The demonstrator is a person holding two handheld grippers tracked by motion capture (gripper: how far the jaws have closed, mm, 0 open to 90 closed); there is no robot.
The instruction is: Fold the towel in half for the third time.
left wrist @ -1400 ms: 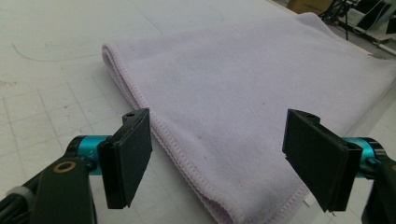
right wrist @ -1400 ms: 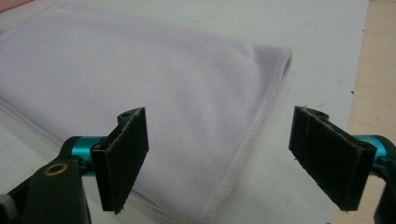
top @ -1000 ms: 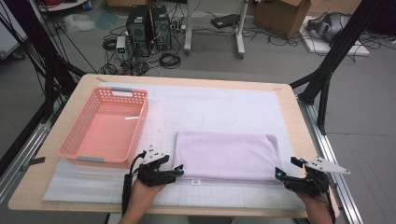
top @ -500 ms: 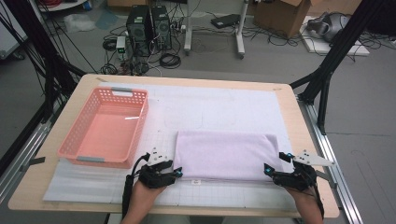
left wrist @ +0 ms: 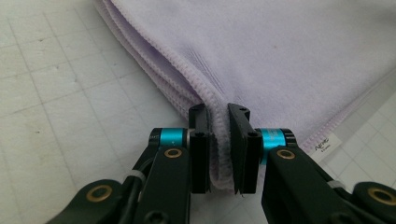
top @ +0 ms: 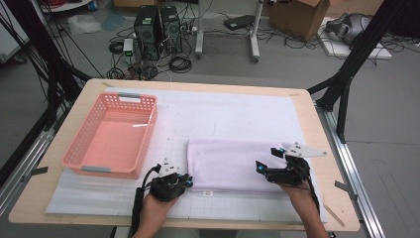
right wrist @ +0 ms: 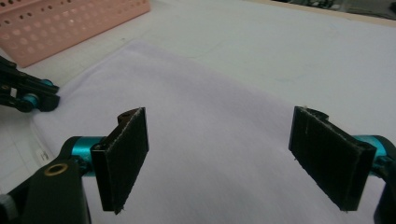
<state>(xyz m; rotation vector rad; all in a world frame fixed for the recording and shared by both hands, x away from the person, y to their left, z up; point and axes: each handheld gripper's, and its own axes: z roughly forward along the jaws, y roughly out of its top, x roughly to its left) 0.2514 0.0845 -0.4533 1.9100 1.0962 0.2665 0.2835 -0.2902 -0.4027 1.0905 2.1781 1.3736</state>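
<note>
In the high view, a folded lilac towel (top: 237, 166) is seen lying flat on the white gridded mat (top: 233, 114) that covers the wooden bench (top: 317, 124), towards the near edge and to the right of a pink perforated plastic basket (top: 113, 135), which stands apart from it. The left hand-held gripper (top: 189, 183) is placed at the towel's near left corner, and the right hand-held gripper (top: 258, 168) is held over its right part. The cloth is judged soft, light and limp, so it is expected to sag and unfold if lifted at one point only; corners and hemmed edges are the places best taken. In the left gripper view, the stitched hem of the towel (left wrist: 280, 60) is shown stacked in several layers, its nap fine and matte; the left hand-held gripper (left wrist: 223, 144) has just been closing and is now clamped on that layered corner, the cloth pinched upright between the black pads. A small label is sewn near the hem. In the right gripper view, the right hand-held gripper (right wrist: 219, 158) is held with its jaws wide apart above the towel (right wrist: 210, 121), nothing being gripped; the flat rubbery pads look likely to grip the fabric well without slipping.
</note>
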